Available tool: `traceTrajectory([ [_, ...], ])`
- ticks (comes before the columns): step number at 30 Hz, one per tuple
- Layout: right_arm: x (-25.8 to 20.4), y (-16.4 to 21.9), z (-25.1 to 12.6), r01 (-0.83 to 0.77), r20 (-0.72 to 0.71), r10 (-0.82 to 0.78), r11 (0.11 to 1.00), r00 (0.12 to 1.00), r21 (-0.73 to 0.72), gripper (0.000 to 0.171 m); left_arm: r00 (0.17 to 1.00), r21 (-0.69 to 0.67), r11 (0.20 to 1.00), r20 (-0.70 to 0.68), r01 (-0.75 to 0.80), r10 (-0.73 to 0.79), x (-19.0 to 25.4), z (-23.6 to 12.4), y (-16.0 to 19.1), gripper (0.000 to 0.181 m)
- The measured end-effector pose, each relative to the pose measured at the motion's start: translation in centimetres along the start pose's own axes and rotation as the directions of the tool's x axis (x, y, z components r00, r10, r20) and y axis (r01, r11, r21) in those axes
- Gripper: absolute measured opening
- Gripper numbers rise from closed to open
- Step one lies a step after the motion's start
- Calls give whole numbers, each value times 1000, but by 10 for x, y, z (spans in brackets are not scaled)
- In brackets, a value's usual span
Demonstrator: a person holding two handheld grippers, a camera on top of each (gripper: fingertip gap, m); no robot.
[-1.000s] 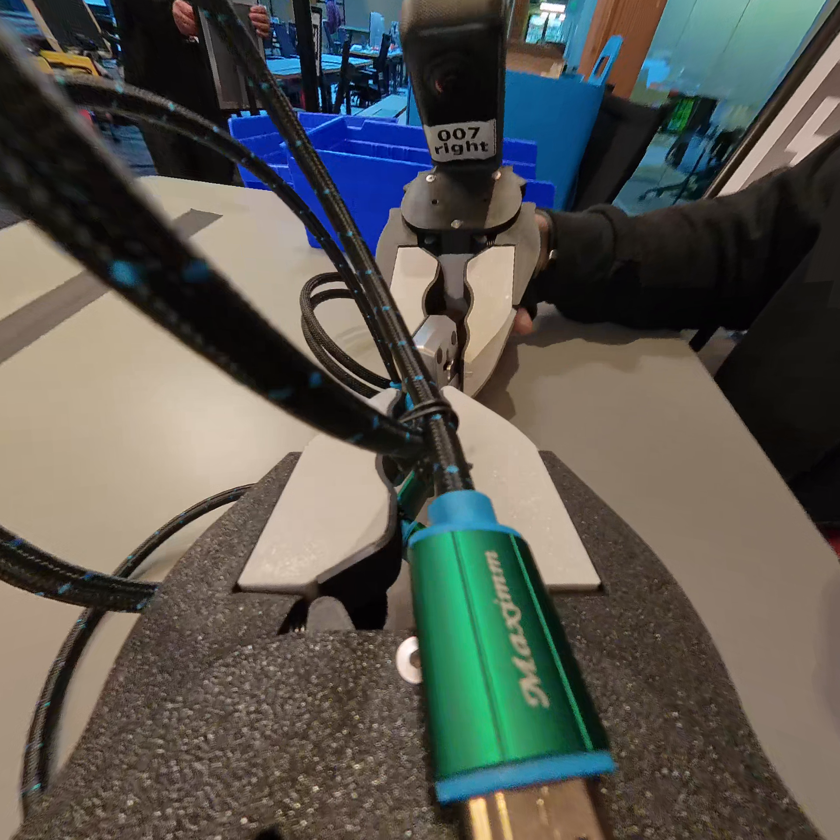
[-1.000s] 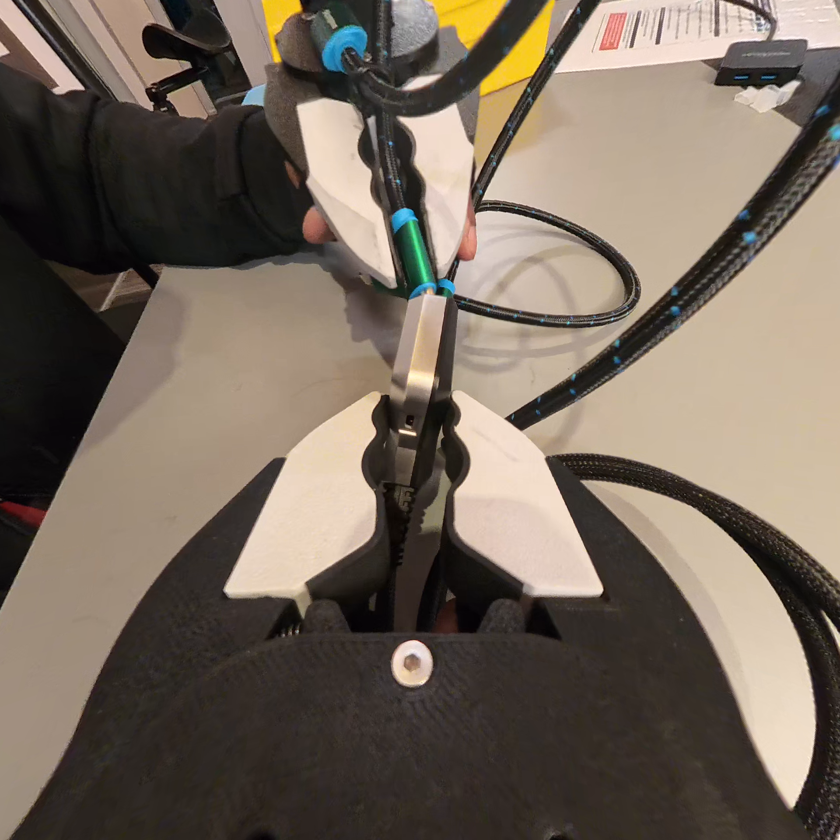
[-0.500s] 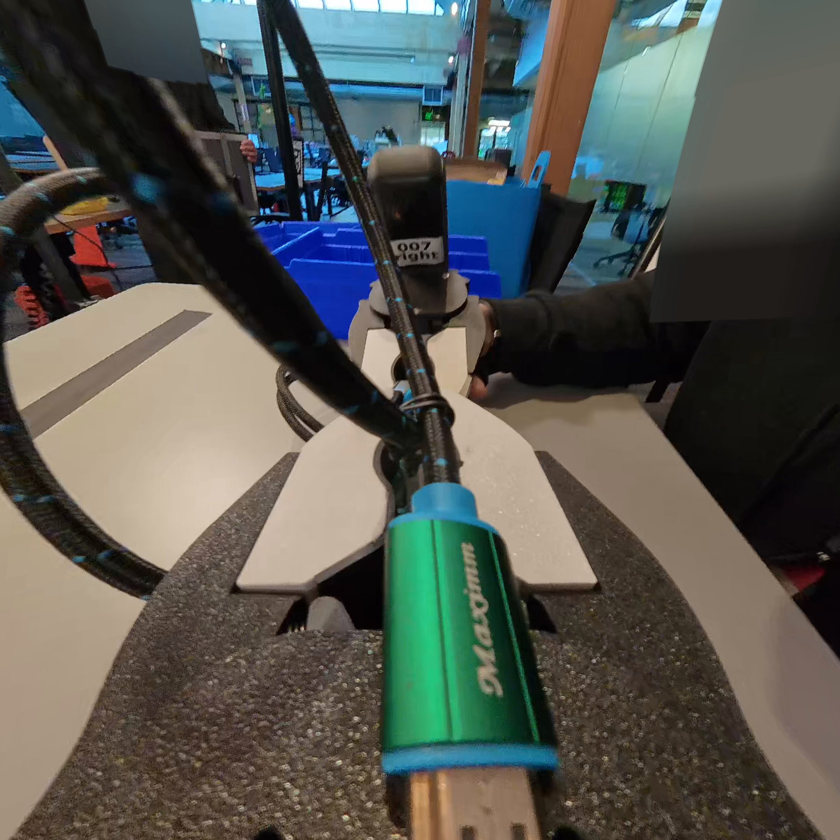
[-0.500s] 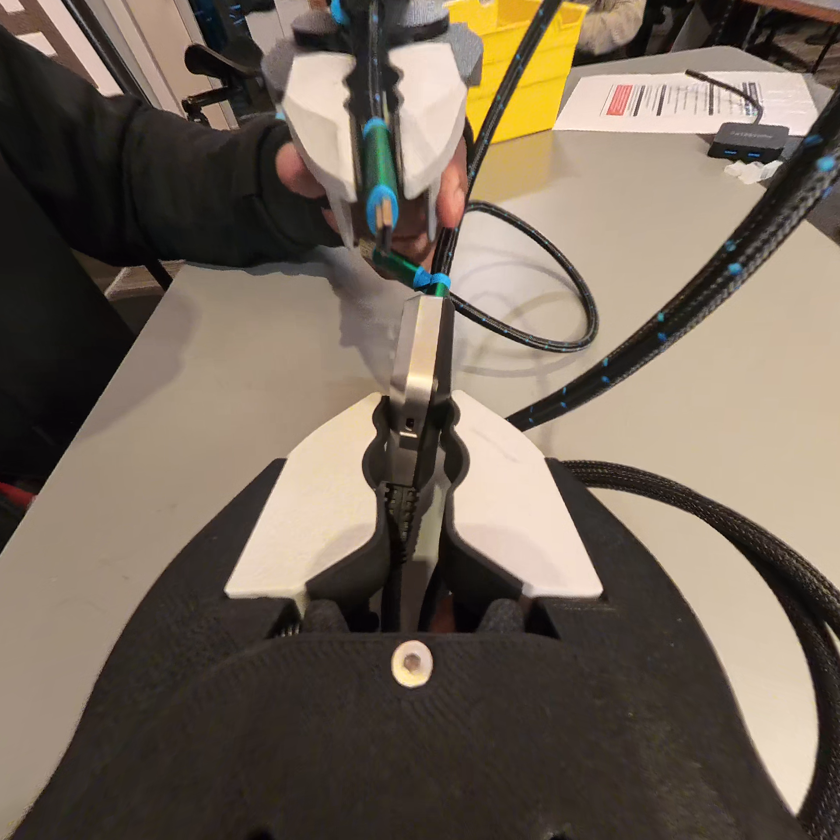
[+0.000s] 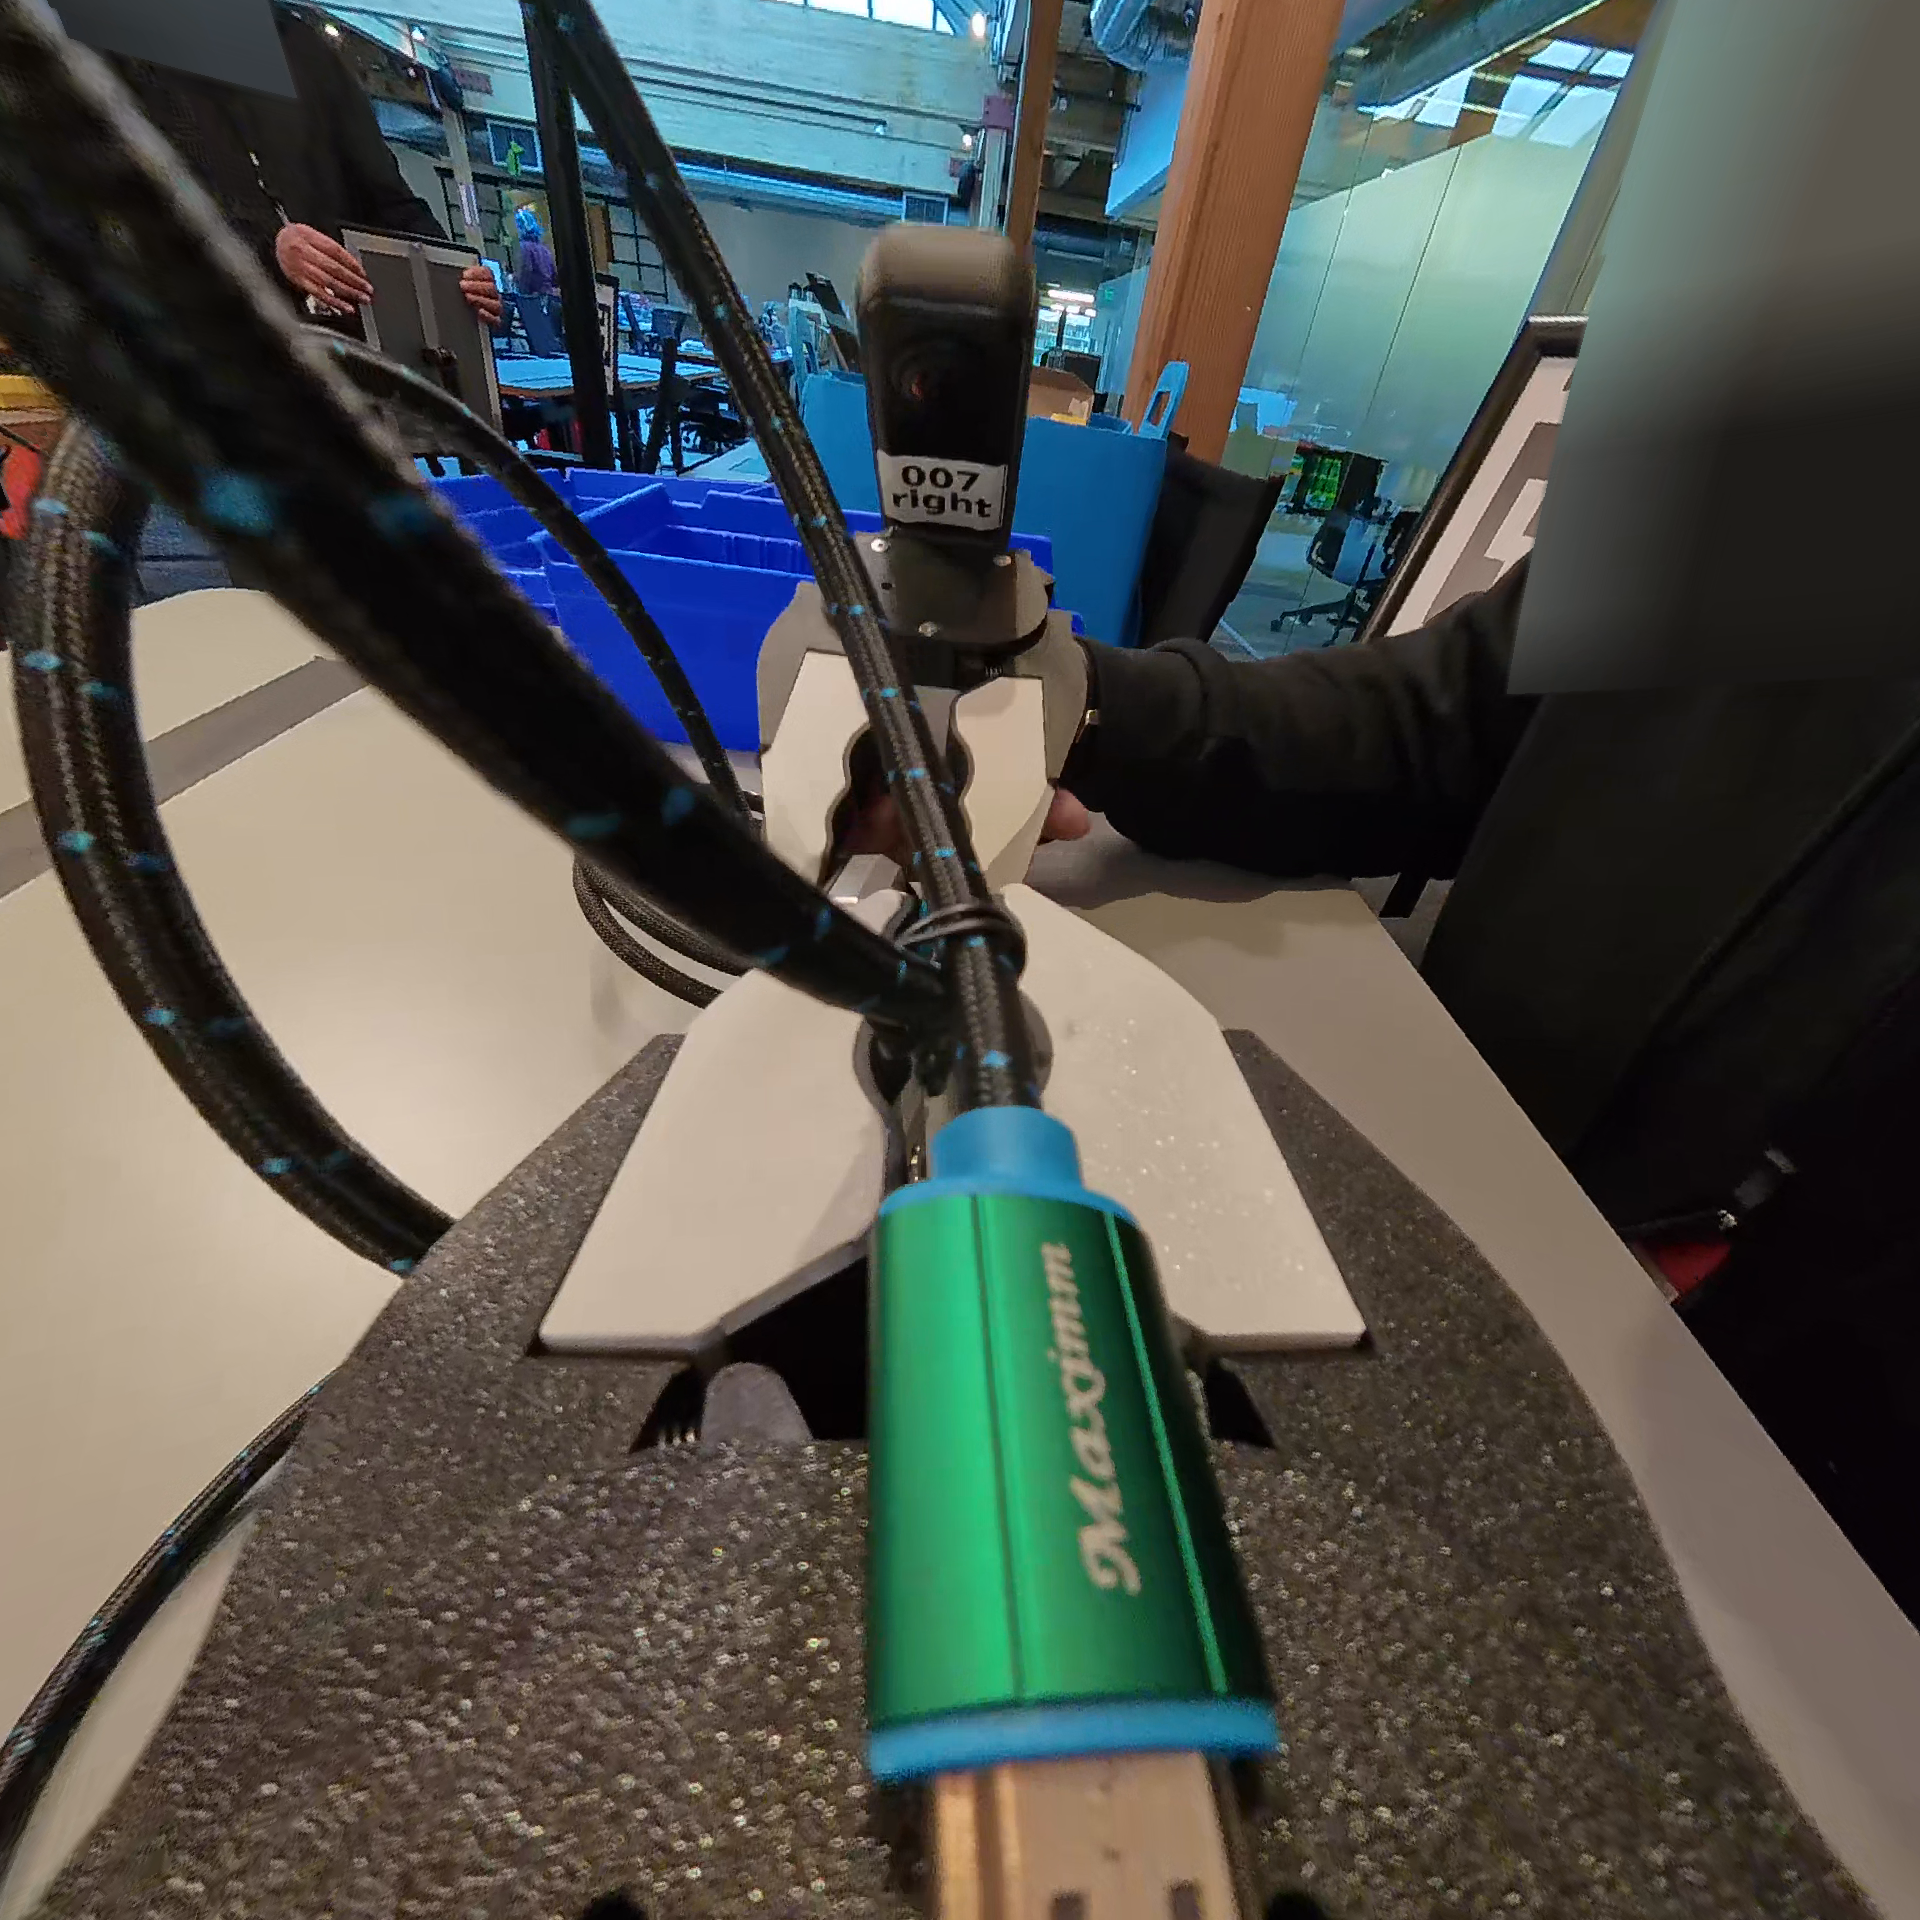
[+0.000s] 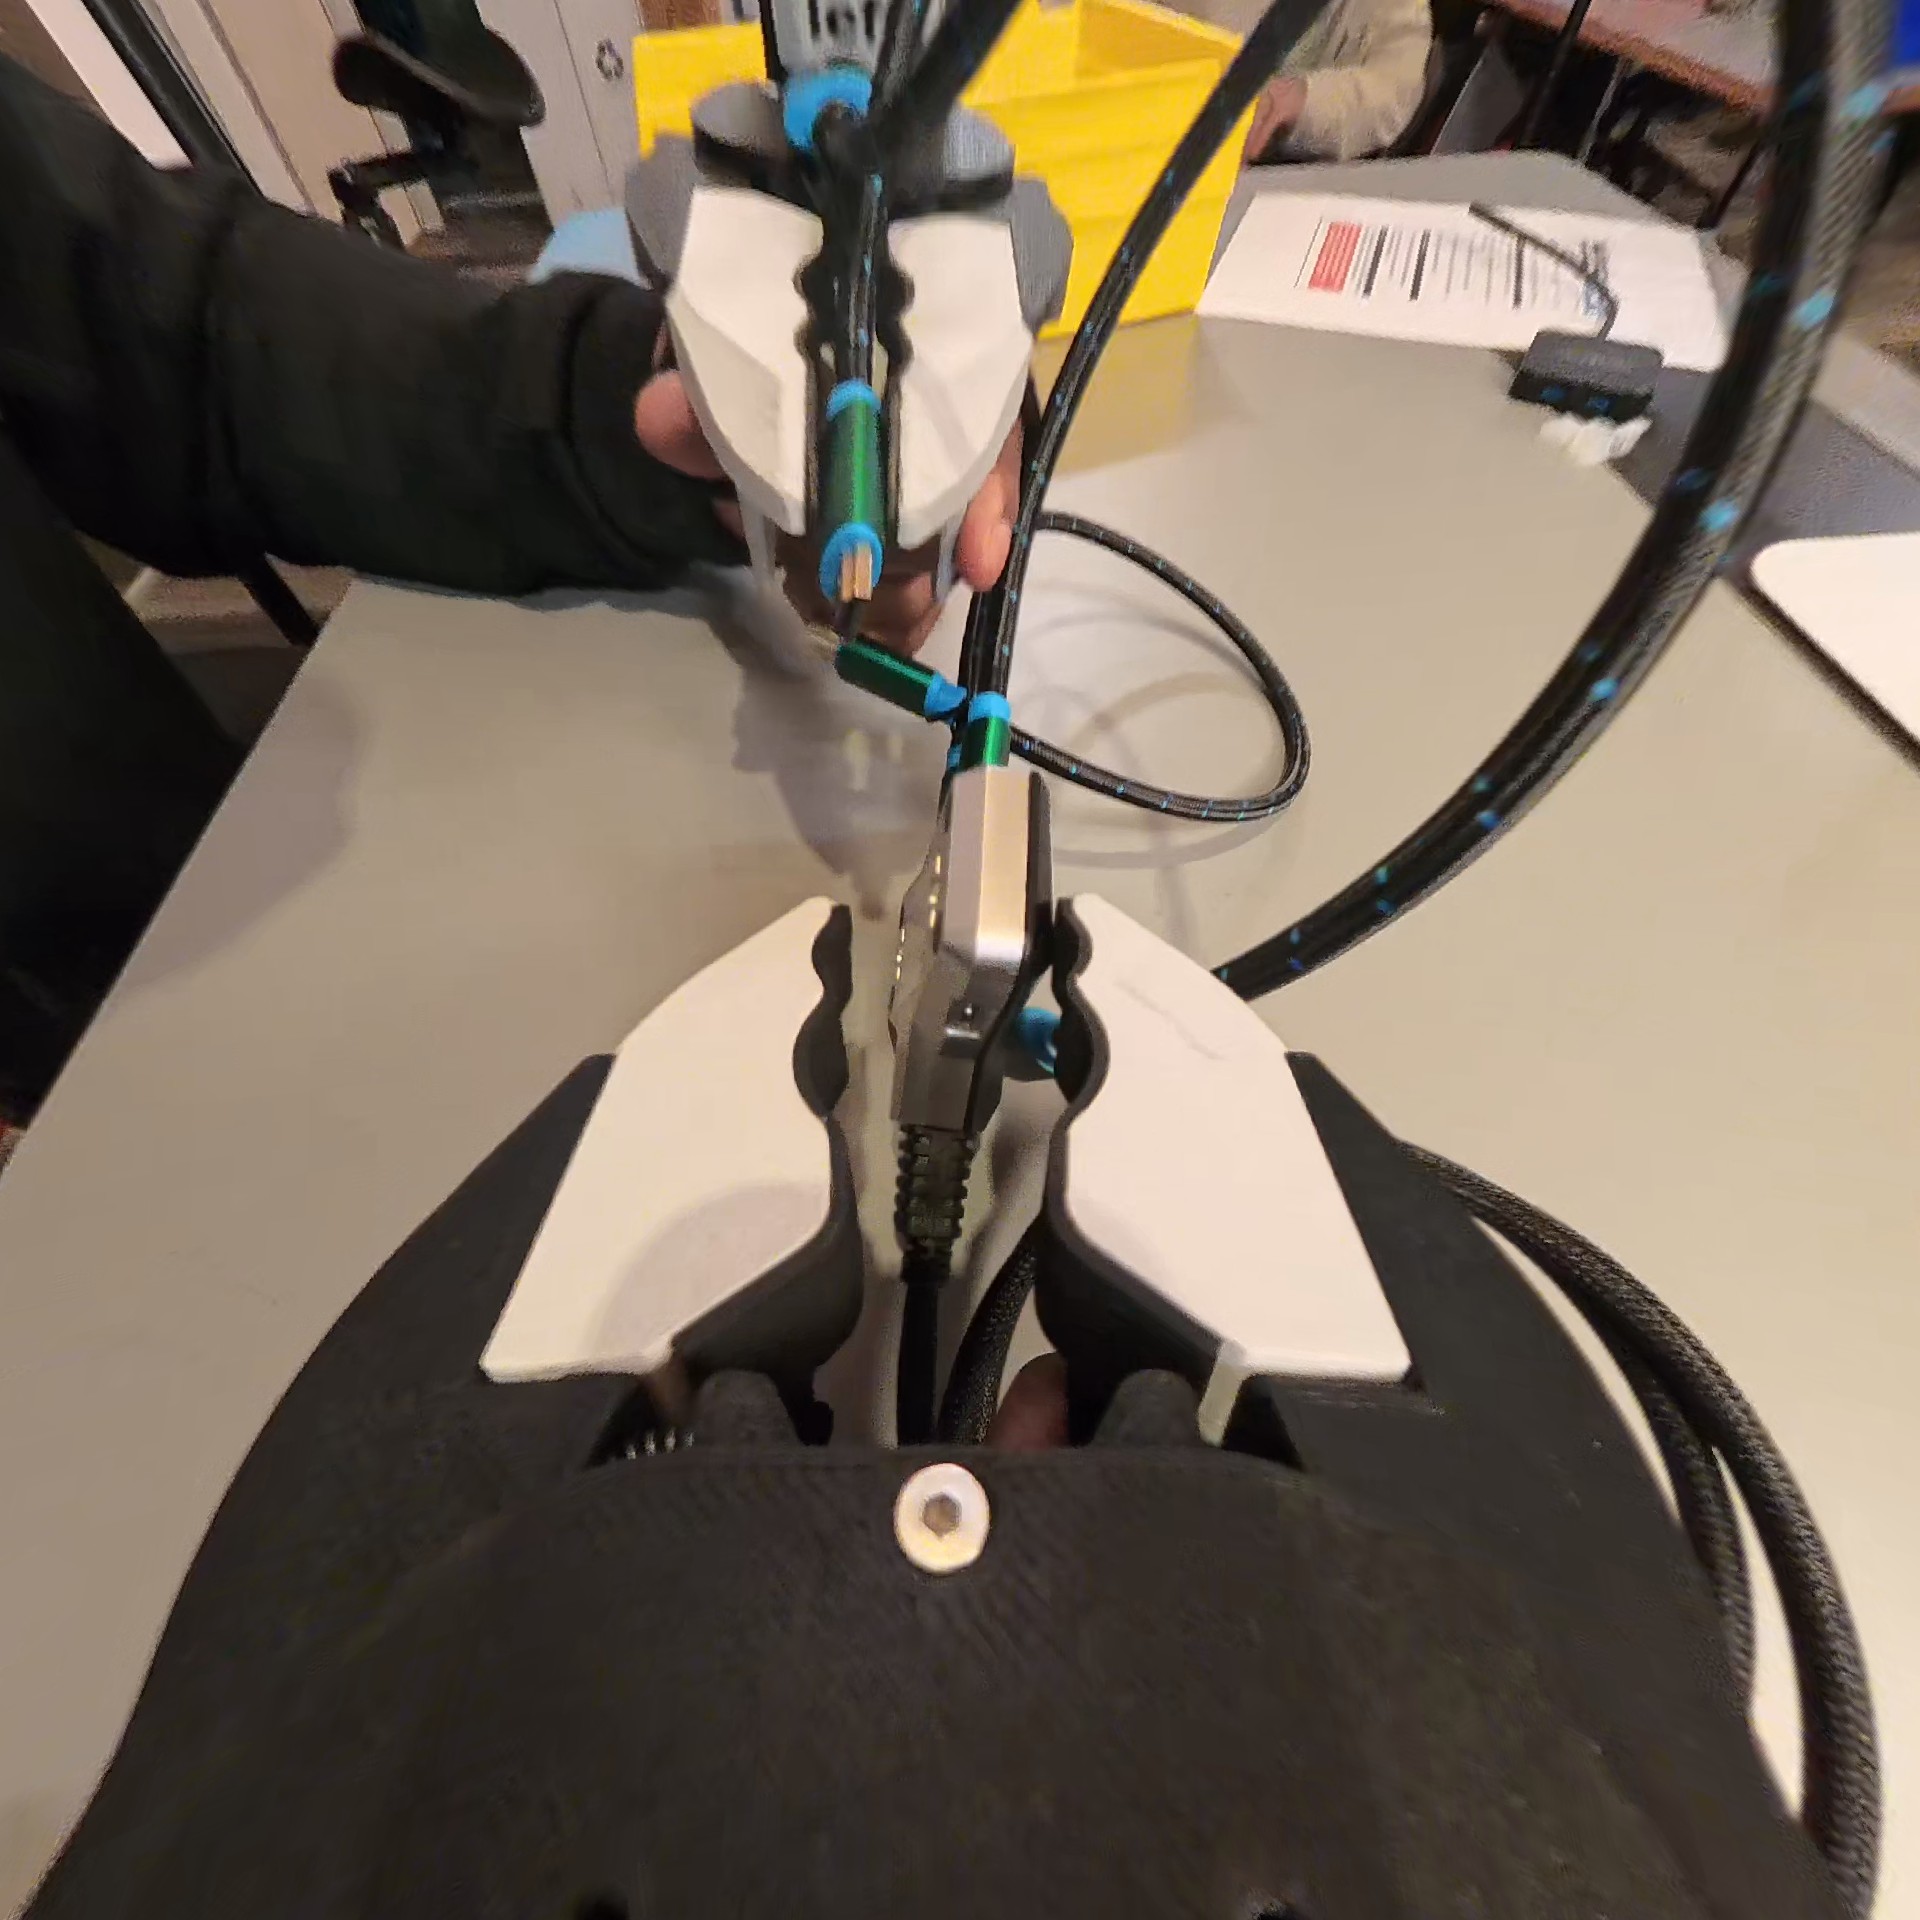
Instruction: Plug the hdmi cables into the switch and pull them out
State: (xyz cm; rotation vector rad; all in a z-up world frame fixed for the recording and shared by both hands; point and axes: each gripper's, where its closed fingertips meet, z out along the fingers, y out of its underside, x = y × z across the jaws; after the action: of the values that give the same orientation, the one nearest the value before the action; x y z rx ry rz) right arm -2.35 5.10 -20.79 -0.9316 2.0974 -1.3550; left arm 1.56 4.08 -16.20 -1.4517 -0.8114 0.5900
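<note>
Left wrist view: thick braided cable loops sweeping from the upper left down to centre. Blue bins (image 5: 665, 582) behind, on the far side of the table (image 5: 312, 987). Left gripper (image 5: 956, 935) at centre, fingers closed tight on the cable (image 5: 997, 1049) just behind the green plug (image 5: 1049, 1455). Plug lying back over the gripper body, metal tip at the bottom edge, same hold as 0.5 s ago. Right gripper (image 5: 920, 831) facing from upper centre, black sleeve (image 5: 1299, 748) to its right.

Right wrist view: left gripper (image 6: 852, 530) at upper centre-left, clamped on the cable, plug (image 6: 854, 468) hanging tip-down and clear of the switch (image 6: 977, 883). Was seated at the switch's far end 1.0 s ago, already out at 0.5 s. Third plug (image 6: 883, 673) loose, low beside the table (image 6: 520, 831). Right gripper (image 6: 945, 914) at centre, fingers now spread, with a clear gap on the left; clamped on the switch in both earlier frames. Switch between the fingers, on edge, tilted against the right finger (image 6: 1195, 1143). Second plug (image 6: 977, 740) in its far end, as before. Yellow bin (image 6: 1091, 156) and paper (image 6: 1455, 260) at upper right.
</note>
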Motion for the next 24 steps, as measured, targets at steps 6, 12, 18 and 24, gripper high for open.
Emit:
traceTrajectory([
  [6, 2, -29, -16, 56, -89, -47, 993, 995, 103, 39, 1000, 20, 1000, -7, 22, -22, 3, 5, -4, 12],
  [12, -29, -56, 2, 102, -71, -90, 978, 993, 181, 32, 999, 50, 998, -4, -47, 48, 15, 13, -13, 12],
  [18, -32, -54, 9, 75, -73, -62, 978, 995, 194, 12, 999, 46, 998, -24, -44, 45, 18, 18, -8, 13],
  [24, -35, -46, 5, 118, -50, -111, 979, 993, 168, 11, 998, -26, 1000, -67, -8, 7, 20, 15, 2, 20],
])
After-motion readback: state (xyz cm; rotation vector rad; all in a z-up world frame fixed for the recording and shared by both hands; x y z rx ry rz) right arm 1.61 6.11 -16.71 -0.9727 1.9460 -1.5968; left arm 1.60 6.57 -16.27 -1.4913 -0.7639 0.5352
